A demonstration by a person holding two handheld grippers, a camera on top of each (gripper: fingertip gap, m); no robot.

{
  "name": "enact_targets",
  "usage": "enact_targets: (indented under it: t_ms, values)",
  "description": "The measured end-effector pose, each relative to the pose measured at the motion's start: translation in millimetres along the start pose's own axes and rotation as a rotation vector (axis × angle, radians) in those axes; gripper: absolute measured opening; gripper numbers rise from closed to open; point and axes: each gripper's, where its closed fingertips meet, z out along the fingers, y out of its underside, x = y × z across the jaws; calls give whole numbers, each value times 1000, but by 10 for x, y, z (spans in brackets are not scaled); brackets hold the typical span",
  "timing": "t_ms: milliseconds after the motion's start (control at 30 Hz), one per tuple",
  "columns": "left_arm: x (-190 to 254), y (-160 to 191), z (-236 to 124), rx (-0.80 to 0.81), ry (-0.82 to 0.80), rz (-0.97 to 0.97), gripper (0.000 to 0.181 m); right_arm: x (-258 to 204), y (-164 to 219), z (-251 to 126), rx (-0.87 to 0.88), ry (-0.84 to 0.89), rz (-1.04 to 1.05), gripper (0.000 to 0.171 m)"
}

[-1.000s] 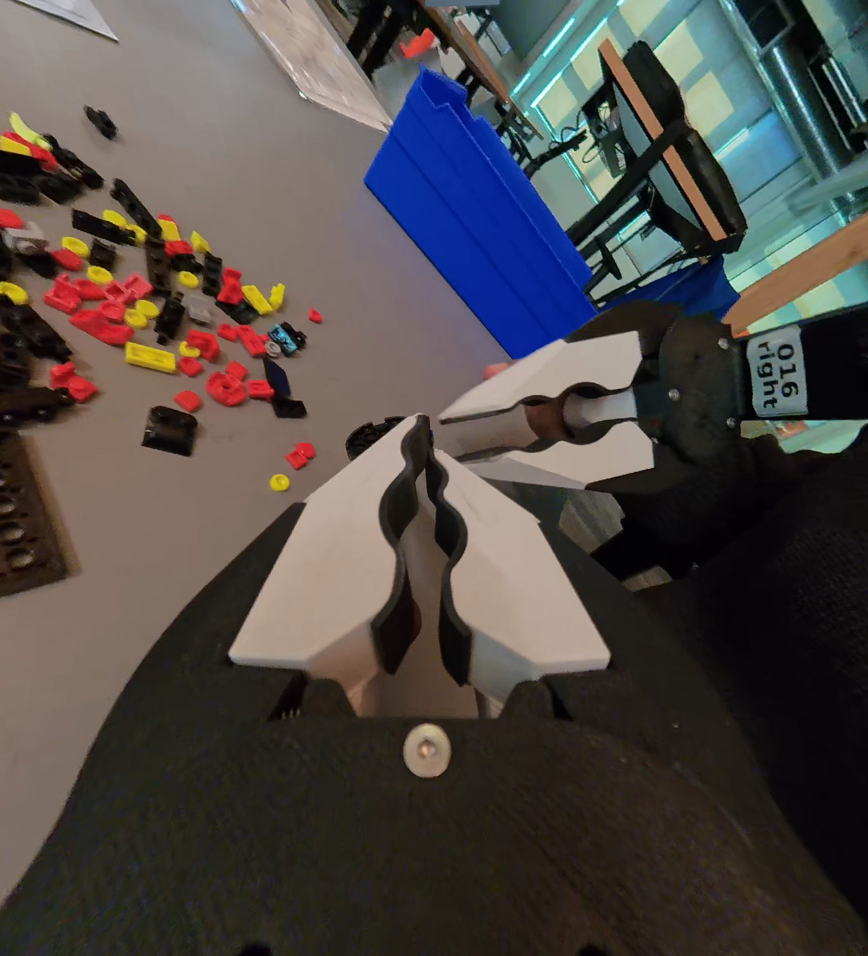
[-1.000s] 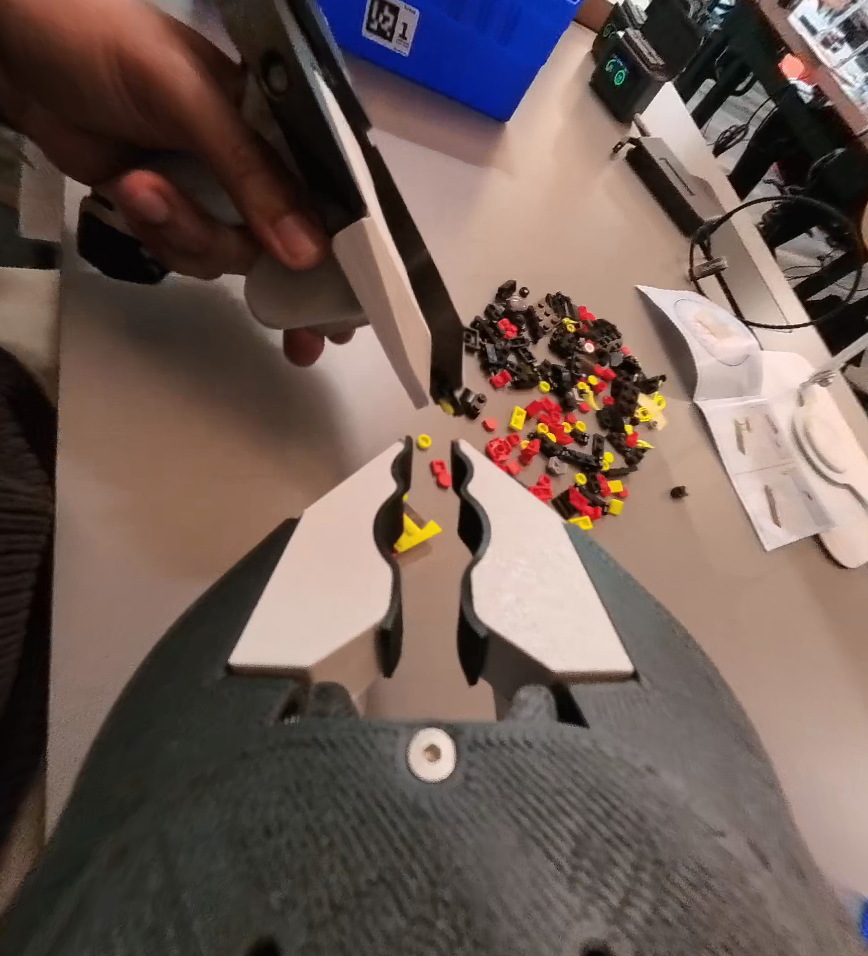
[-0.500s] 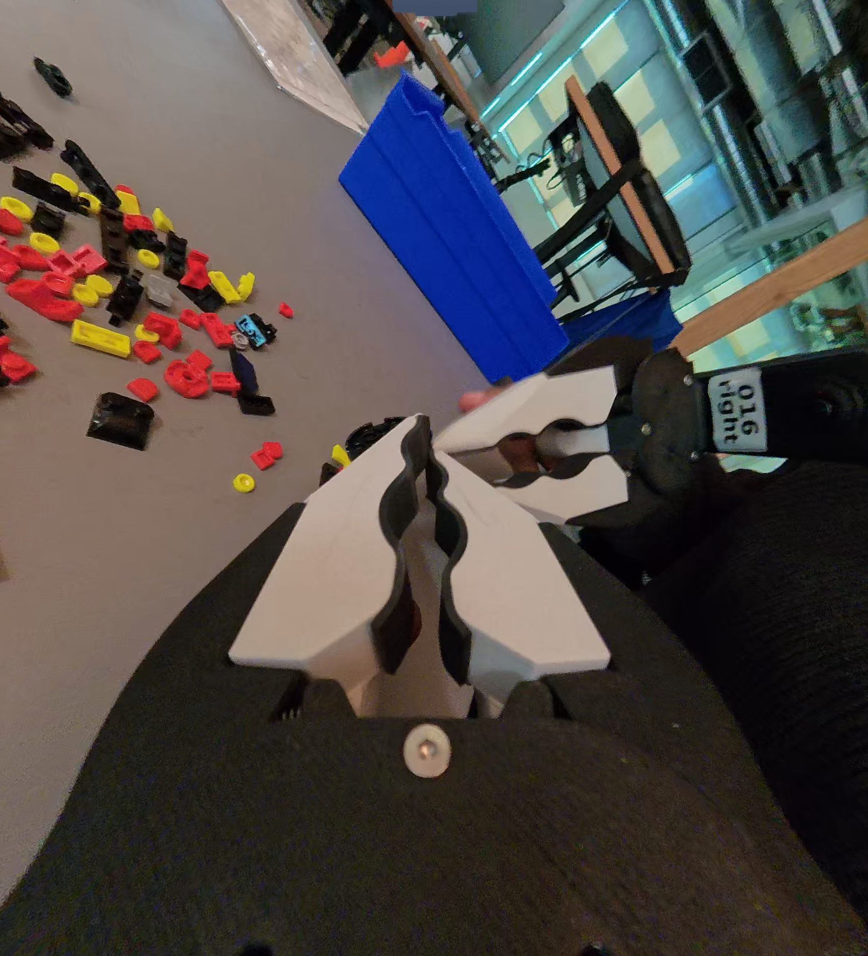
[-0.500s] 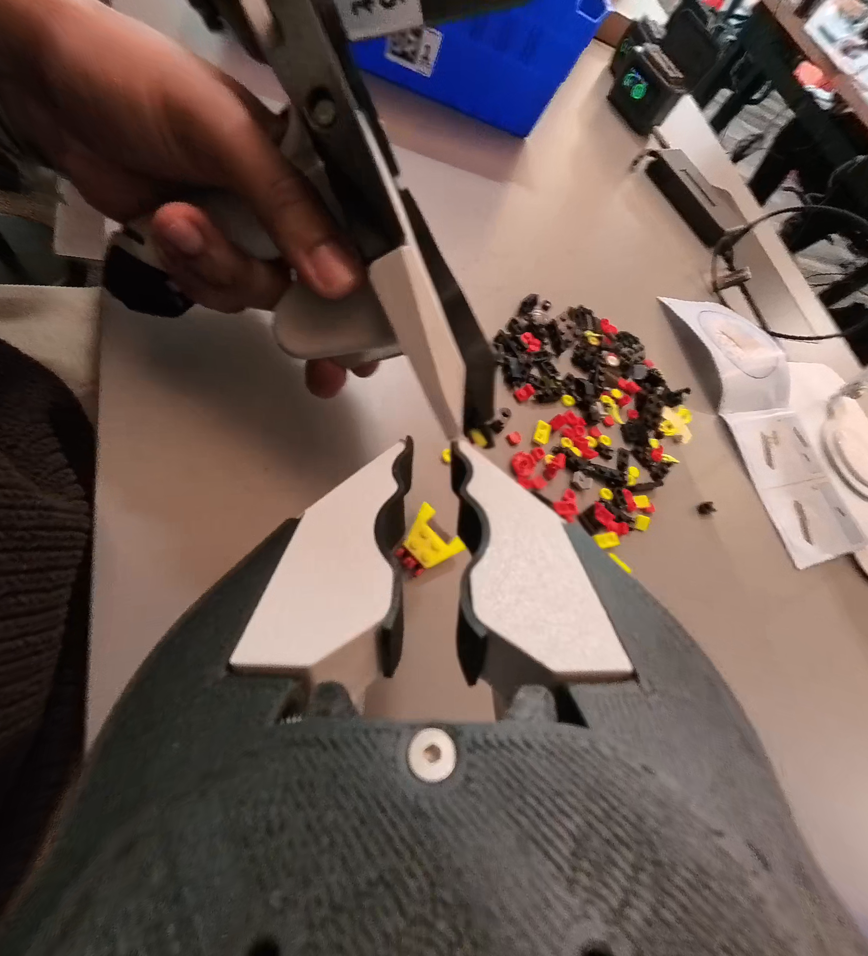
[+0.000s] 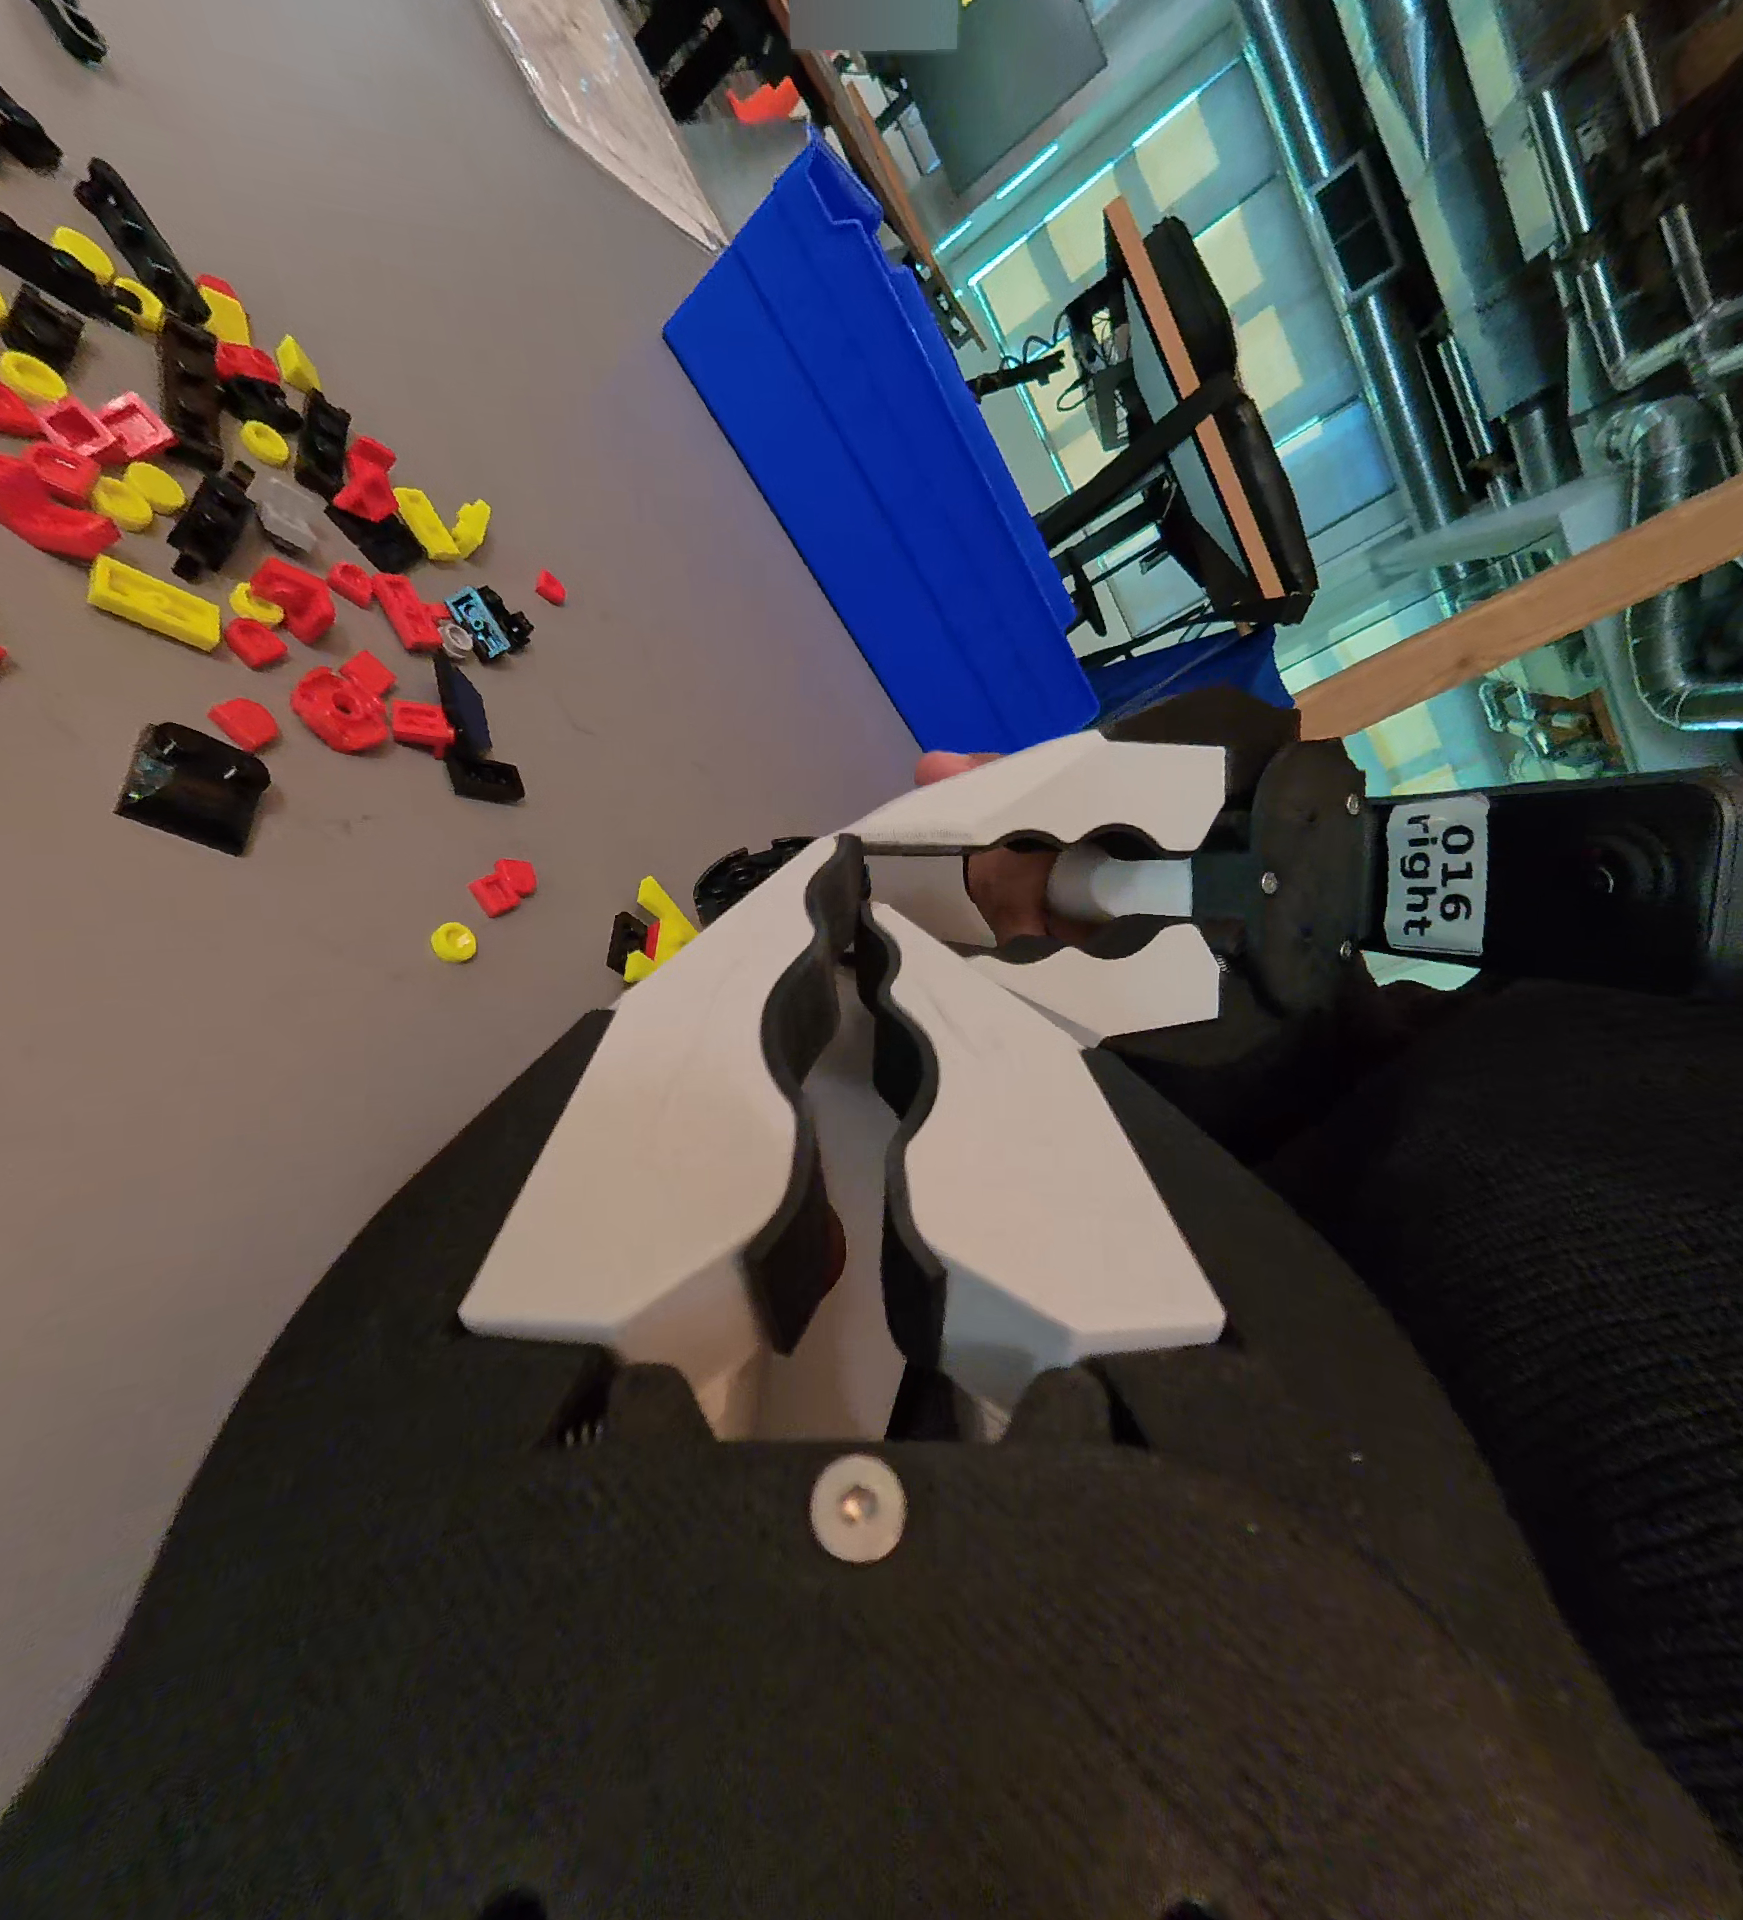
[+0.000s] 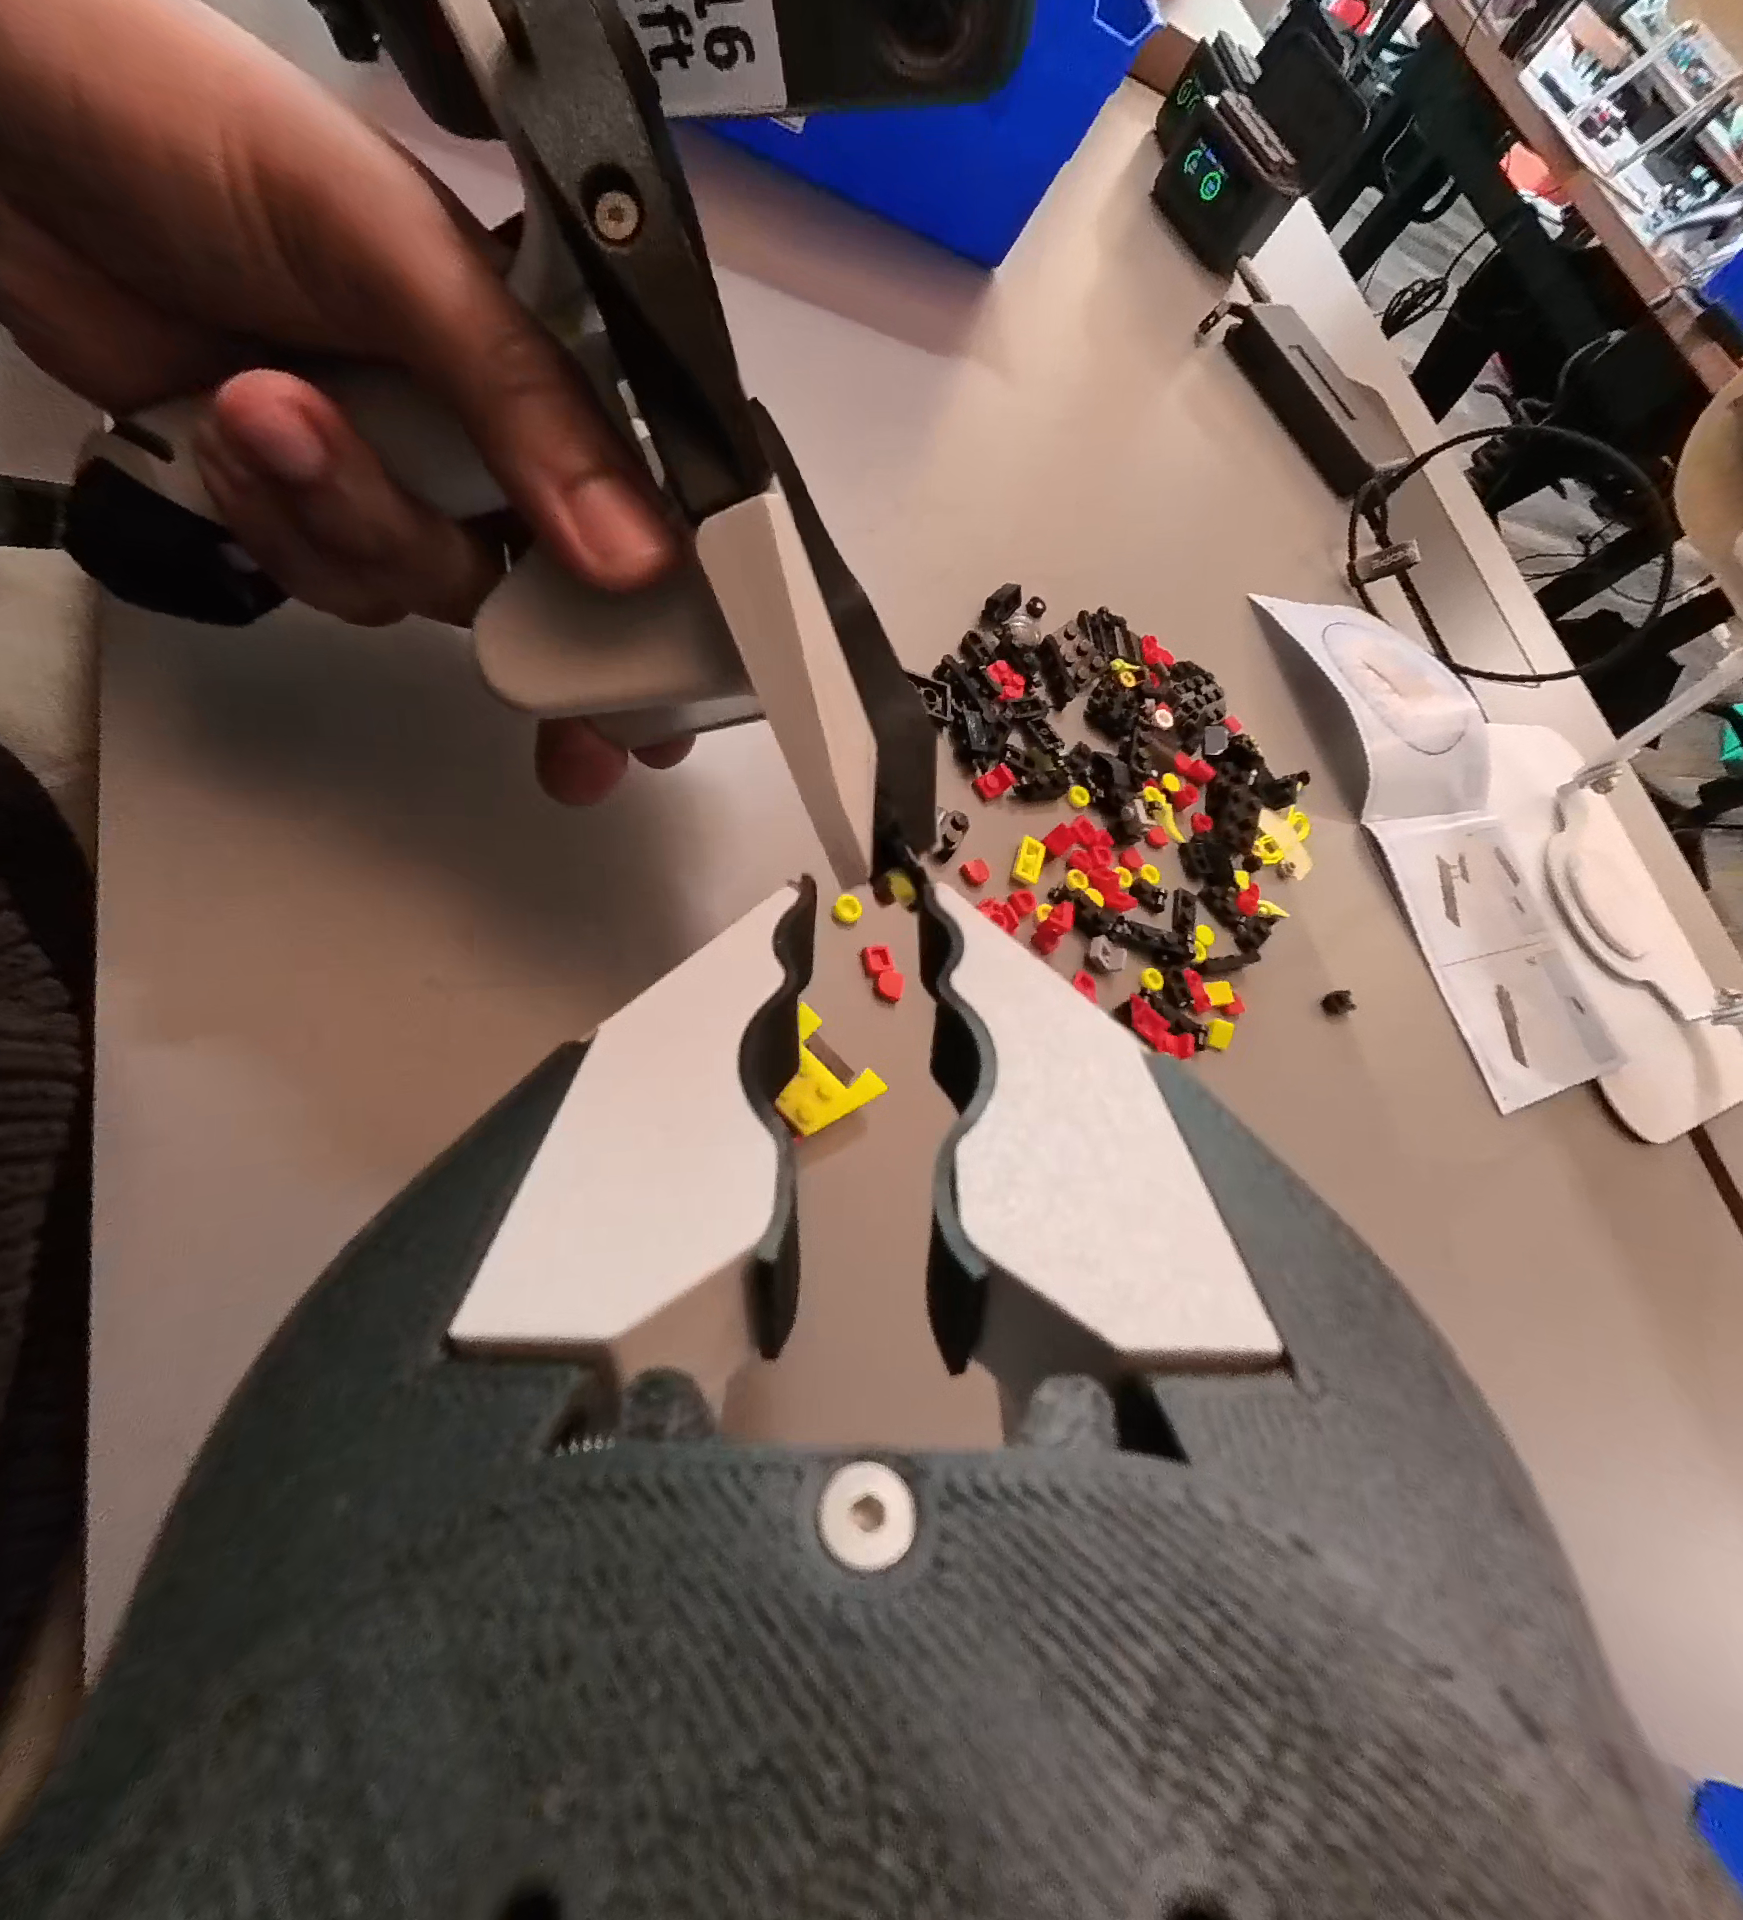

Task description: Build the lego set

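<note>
My left gripper [image 5: 851, 868] is shut. In the right wrist view it [image 6: 888, 857] comes down from the upper left in a hand, with a small black-and-yellow piece [image 6: 898, 885] pinched at its tip. My right gripper [image 6: 865, 899] is open and empty, its tips just under the left gripper's tip. It also shows in the left wrist view [image 5: 934, 894], coming in from the right. A small yellow, black and red assembly [image 6: 825, 1086] lies on the table below the right gripper's jaws, by its left finger. It also shows in the left wrist view [image 5: 654, 930].
A pile of loose black, red and yellow pieces [image 6: 1106, 810] lies farther out, also in the left wrist view [image 5: 171, 468]. A red piece [image 6: 882, 971] and a yellow stud [image 6: 846, 909] lie near the tips. A blue bin [image 5: 867, 447], an instruction booklet [image 6: 1469, 862], black devices [image 6: 1220, 177] and cables stand around.
The left gripper has come down and nearer with its small piece, until its tip is at the right gripper's tips. The right gripper has stayed open over the yellow assembly.
</note>
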Motion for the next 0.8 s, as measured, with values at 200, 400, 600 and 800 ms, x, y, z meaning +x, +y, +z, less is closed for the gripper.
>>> enact_targets:
  t_ms: [200, 400, 600, 800]
  values:
    - [-11, 6, -3, -2, 4, -13, 0, -22, 14, 11, -5, -11, 3, 18]
    - [35, -74, 6, 40, 15, -15, 0, -308, 9, 37, -7, -153, 16, 12]
    - [-111, -183, -127, 79, -30, -23, 0, -111, 97, 41, -47, -63, 19, 5]
    - [-152, -174, -139, 61, -56, 11, 0, 241, 300, -17, -75, 17, 78, 8]
